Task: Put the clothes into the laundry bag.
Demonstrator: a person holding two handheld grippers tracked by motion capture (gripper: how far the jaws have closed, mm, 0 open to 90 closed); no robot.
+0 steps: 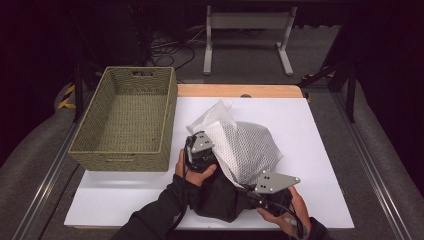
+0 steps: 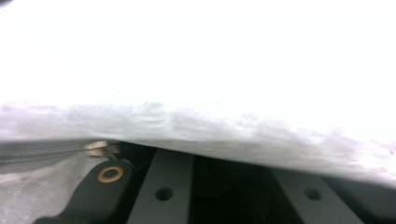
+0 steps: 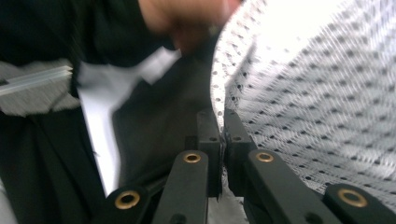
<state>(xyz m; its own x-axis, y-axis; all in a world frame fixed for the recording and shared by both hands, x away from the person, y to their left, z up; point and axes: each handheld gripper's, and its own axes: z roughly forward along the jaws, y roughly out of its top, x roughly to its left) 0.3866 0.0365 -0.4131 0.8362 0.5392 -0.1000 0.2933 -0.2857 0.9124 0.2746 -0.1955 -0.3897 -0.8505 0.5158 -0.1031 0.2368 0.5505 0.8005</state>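
A white mesh bag (image 1: 245,145) is held up like a tent over a black garment (image 1: 220,197) near the front of the white table top (image 1: 325,150). My left gripper (image 1: 205,150) is at the bag's left edge, and the mesh rises from it. In the left gripper view the bag's cloth (image 2: 196,70) drapes over the jaws and hides their tips. A zipper with its pull (image 2: 100,148) lies at the left. My right gripper (image 3: 223,135) is shut on the edge of the mesh (image 3: 317,93), at the bag's front right corner (image 1: 250,187). Dark cloth (image 3: 159,116) lies to its left.
A woven green basket (image 1: 170,115) stands at the table's left, with nothing inside that I can see. Behind the white top runs a wooden strip (image 1: 240,90). The person's dark sleeves come in from the bottom edge.
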